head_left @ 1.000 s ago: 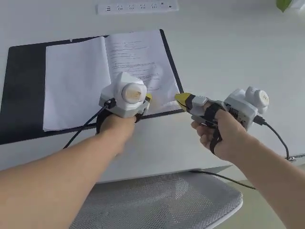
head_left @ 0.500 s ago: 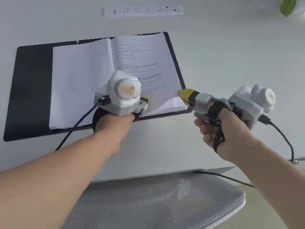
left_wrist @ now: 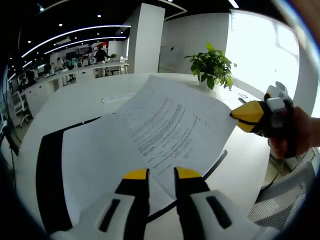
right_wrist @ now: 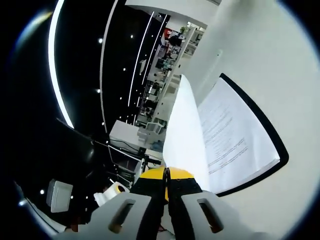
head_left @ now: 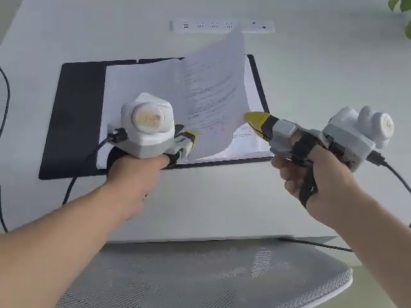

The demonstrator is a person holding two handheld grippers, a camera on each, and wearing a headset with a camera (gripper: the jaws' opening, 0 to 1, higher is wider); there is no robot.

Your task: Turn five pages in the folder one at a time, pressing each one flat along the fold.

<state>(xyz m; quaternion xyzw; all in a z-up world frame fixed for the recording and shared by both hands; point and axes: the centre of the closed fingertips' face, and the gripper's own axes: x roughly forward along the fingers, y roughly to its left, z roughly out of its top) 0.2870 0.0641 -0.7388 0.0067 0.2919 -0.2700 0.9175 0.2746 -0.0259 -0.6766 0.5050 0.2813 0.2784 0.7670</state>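
Right tool point(head_left: 252, 119) is clamped shut on the outer edge of one printed page point(head_left: 215, 96), which stands raised and bowed over the right half of the open black folder point(head_left: 77, 122) lying flat on the white bench point(head_left: 321, 70). The right gripper view has that page point(right_wrist: 185, 135) rising edge-on from between the closed jaws of the right tool point(right_wrist: 166, 172). Left tool point(head_left: 188, 136) sits at the folder's near edge. In its own view the left tool point(left_wrist: 161, 174) has its jaws narrowly parted with nothing seen gripped, and the page point(left_wrist: 175, 125) hangs above them. Judged risks:

- The pinch is at a single edge point, so a quick or skewed swing could tear or crease the sheet there.
- The sheet may slip free partway over.
- The left tool stands in the page's path and could snag its lower edge.
- The fold point(head_left: 182, 67) is not yet pressed, so a bowed page laid down without pressing may spring back.
- The folder is unrestrained and may slide on the bench.
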